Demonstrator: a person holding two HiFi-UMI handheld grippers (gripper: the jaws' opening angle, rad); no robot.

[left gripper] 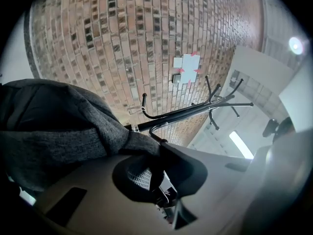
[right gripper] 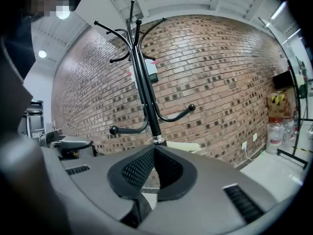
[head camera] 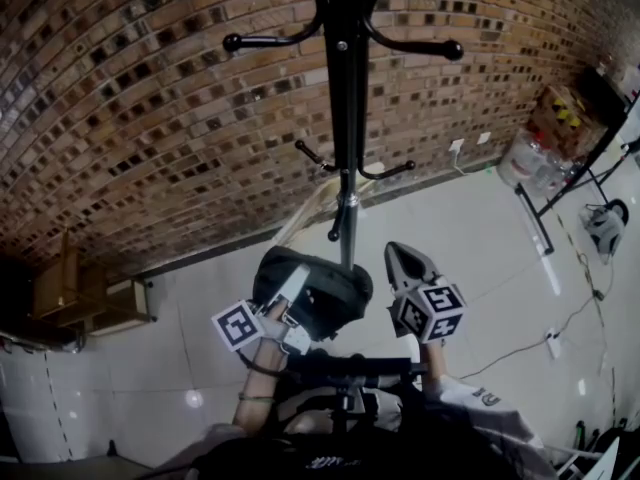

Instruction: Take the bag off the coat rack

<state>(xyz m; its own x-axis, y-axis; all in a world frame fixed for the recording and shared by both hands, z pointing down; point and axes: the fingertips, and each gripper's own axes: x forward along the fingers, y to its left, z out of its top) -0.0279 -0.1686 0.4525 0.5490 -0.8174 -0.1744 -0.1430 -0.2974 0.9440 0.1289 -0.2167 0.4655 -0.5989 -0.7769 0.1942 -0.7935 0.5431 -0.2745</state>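
Grey bag [left gripper: 54, 126] pinched in left gripper [left gripper: 157, 146] fingers; right gripper [right gripper: 154, 147] fingers pressed together, empty.

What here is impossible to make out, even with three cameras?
- Foot of the coat rack: head view, hidden behind the bag; right gripper view, behind the right gripper.
- Full shape of the bag: left gripper view, cut off at the left edge.
- Sheet on the wall: left gripper view, print too small.

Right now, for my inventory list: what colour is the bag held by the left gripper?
Dark mottled grey; the bag shows best in the left gripper view.
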